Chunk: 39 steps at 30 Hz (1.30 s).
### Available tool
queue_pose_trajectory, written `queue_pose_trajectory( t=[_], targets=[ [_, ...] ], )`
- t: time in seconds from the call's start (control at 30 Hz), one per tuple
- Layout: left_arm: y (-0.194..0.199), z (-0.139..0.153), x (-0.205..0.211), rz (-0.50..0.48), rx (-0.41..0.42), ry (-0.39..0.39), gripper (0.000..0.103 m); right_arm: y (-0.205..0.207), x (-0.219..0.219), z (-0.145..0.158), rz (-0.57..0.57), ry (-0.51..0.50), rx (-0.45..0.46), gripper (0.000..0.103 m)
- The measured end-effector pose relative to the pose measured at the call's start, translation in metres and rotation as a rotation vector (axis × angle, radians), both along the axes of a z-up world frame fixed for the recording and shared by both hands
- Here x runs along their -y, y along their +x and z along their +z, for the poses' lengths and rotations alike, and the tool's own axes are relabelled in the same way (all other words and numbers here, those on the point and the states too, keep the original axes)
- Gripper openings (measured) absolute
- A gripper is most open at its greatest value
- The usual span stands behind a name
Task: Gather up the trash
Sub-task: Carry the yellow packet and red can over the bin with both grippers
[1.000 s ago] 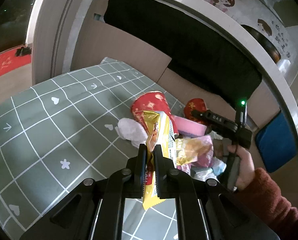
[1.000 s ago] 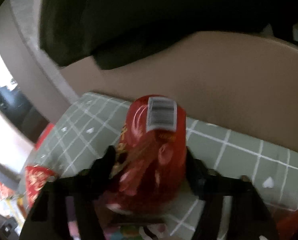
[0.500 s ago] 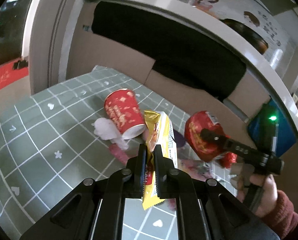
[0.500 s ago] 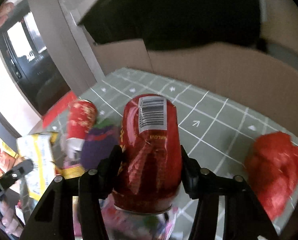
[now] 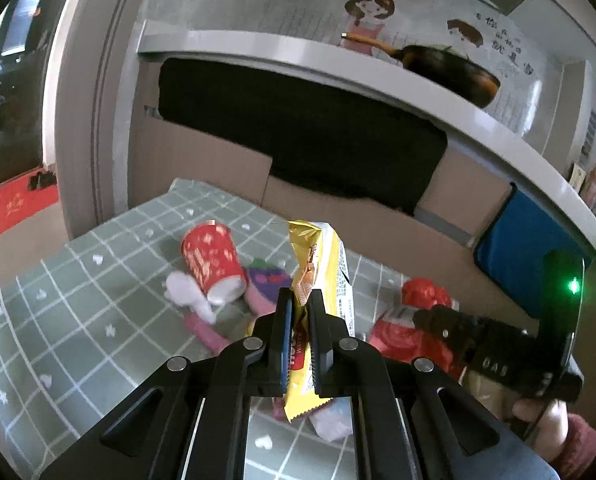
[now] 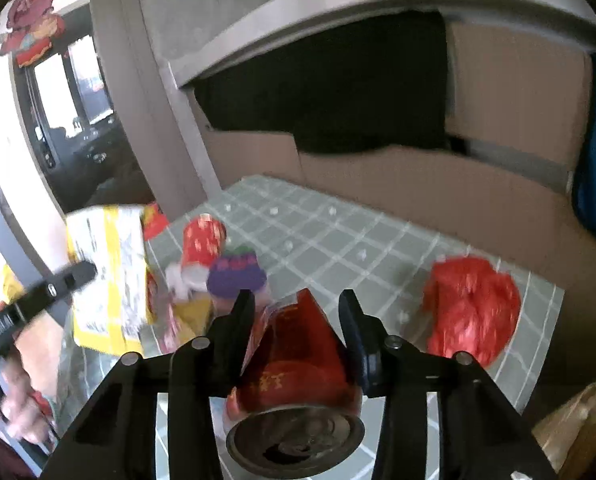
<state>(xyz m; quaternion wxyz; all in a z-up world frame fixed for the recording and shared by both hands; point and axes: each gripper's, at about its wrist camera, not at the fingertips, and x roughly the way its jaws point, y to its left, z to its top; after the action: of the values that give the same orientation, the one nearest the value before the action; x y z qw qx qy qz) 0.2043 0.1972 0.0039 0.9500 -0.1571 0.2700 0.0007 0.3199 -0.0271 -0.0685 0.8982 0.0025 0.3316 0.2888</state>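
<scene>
Left hand-held gripper [image 5: 299, 308]: jaws pressed fully together on a yellow wafer wrapper [image 5: 321, 264], which stands upright between the pads, its gold crimped end above the fingertips and its lower end hanging out below them. The wrapper is held clear above the bench [image 5: 78, 320] (green cloth with a white grid and small hearts).

Right hand-held gripper [image 6: 296, 312]: jaws closing, with a crushed red drink can [image 6: 298, 364] between them. The can lies along the fingers, its opened silver top toward the camera and its body buckled into a ridge at the far end. Both pads bear on the can's sides; it is off the bench surface. In the left wrist view the same can [image 5: 397, 336] shows at the right, ahead of the person's hand [image 5: 545, 420] and a dark red sleeve.

Left on the bench:
- red paper cup [image 5: 212, 260] on its side, mouth toward the near edge, toward the far left corner
- white crumpled tissue [image 5: 186, 292] touching the cup's mouth
- purple-and-pink wrapper [image 5: 266, 280] just beside the cup, on its right
- crumpled red plastic bag [image 6: 469, 304] near the right edge, well apart from the cup

Behind the bench's far edge: brown cardboard [image 5: 202, 160], with a dark opening under a grey ledge above it.
</scene>
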Motion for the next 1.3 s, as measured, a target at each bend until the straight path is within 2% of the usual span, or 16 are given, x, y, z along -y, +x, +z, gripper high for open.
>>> queue_pose_trajectory(
  t=[0.1, 0.2, 0.37, 0.43, 0.63, 1.07, 1.3],
  targets=[
    [-0.008, -0.011, 0.001, -0.019, -0.045, -0.027, 0.008, -0.016, 0.008, -0.016, 0.008, -0.011, -0.023, 0.037],
    [-0.013, -0.019, 0.003, -0.035, -0.065, -0.039, 0.008, -0.037, 0.014, -0.034, 0.023, -0.053, -0.029, 0.041],
    [-0.013, -0.032, 0.002, -0.038, -0.097, -0.061, 0.008, -0.041, 0.01, -0.054, 0.082, -0.045, -0.085, 0.047],
    [-0.015, -0.034, 0.001, -0.033, -0.105, -0.062, 0.008, -0.039, 0.004, -0.057, 0.093, -0.055, -0.078, 0.048],
    [-0.017, -0.035, 0.003, -0.033, -0.107, -0.04, 0.008, -0.033, -0.003, -0.054, 0.096, -0.057, -0.08, 0.047],
    [-0.027, -0.01, 0.032, -0.062, -0.042, 0.025, 0.008, -0.059, 0.022, -0.006, 0.021, -0.057, 0.079, 0.043],
    [-0.039, -0.012, 0.037, -0.069, -0.049, 0.027, 0.008, -0.076, 0.037, -0.031, 0.011, -0.093, 0.034, 0.037]
  ],
)
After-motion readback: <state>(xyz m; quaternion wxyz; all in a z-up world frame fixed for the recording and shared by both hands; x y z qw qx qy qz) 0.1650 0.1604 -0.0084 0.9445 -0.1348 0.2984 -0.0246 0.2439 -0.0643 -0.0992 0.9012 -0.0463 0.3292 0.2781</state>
